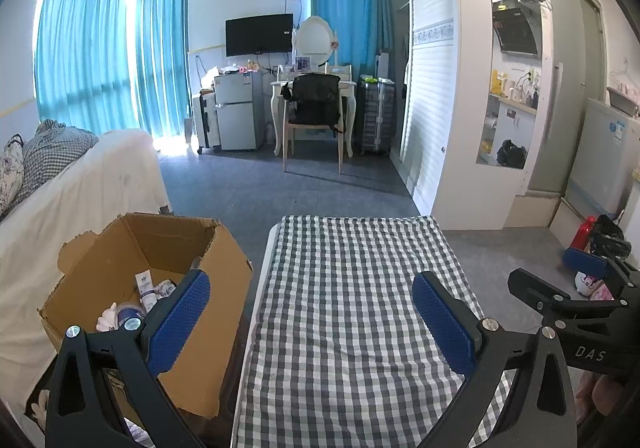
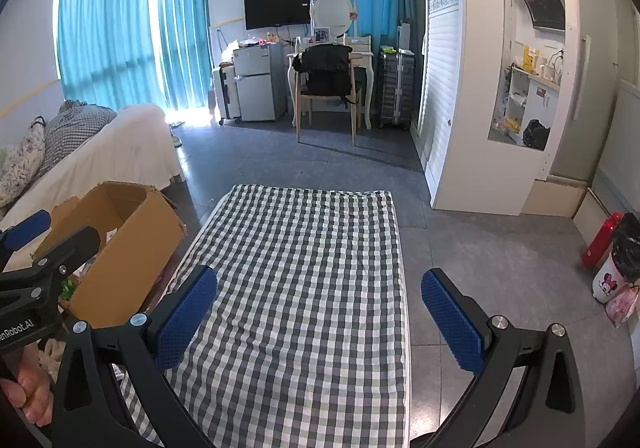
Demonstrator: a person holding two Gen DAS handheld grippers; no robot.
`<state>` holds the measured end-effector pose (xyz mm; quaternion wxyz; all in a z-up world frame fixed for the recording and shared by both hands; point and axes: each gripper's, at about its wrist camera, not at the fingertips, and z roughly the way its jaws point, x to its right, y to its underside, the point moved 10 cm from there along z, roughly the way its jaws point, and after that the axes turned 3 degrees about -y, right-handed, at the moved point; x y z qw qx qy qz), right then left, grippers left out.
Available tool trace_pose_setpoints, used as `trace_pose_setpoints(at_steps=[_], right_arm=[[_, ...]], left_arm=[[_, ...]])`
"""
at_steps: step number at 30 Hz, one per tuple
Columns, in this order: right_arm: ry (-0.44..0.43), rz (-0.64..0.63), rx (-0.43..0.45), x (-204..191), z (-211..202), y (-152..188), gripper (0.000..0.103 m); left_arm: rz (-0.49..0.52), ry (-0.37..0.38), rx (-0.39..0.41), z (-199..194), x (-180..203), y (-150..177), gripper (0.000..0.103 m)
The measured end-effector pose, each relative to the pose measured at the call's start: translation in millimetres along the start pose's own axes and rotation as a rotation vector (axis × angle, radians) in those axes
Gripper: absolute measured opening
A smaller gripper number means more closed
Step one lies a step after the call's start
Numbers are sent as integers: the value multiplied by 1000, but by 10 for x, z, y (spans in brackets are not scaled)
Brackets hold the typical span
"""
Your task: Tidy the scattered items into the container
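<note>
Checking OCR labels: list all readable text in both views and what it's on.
"DAS": right gripper body, left wrist view.
"enRobot.AI", cut off at the frame edge: left gripper body, right wrist view.
Tube in the box, fridge stickers: too small to read.

Open brown cardboard box (image 1: 132, 272): near wall hides most of the contents; the left gripper's blue pad (image 1: 180, 322) covers more. A white tube (image 1: 145, 288) and a blue-capped bottle (image 1: 129, 313) show partly, labels too small to read. In the right wrist view the other gripper blocks the box's near-left corner (image 2: 120, 248). Grey-and-white checked cloth (image 1: 352, 312) runs off the bottom edge. Far-right red bottle (image 2: 600, 236) is cut off at the base.
</note>
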<state>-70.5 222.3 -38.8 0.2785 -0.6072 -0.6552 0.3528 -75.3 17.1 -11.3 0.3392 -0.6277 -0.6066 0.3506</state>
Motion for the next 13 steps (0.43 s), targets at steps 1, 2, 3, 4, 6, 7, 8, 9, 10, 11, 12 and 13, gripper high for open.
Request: trace_pose_setpoints(at_steps=[1,2,3,4,6,7,8,9,10,11,12,13], right_arm=[[0,0,0,-2,-4,2,103],[-1,-1,0,-2,-4,3,103],[-1,-1,0,-2,-7,7,103],[-2,-2,-1,-3,-12,11,103],[-3,-2,-1,4,-23,24,103],[-4,-1,0,7,-28,32,103],[-3,0,0,10,-32,39,103],[-3,0,-1,12,-35,48,103],[-4,1,-2,15,-37,57,103],[-5,1,-3,17,-38,64,103],[-5,1,-5,17,-40,71,103],[-6,1,-5,14,-43,75,103]], left_arm=[[0,1,1,-1,1,-2,103],[0,2,2,-7,4,2,103],[0,2,3,-10,5,6,103],[0,2,3,-15,6,11,103],[1,6,6,-23,12,18,103],[3,4,6,-21,19,18,103],[5,2,7,-22,19,23,103],[5,1,7,-21,20,32,103],[5,4,5,-20,29,39,103],[5,7,2,-19,35,46,103],[5,8,1,-20,40,54,103],[5,7,-2,-18,45,58,103]])
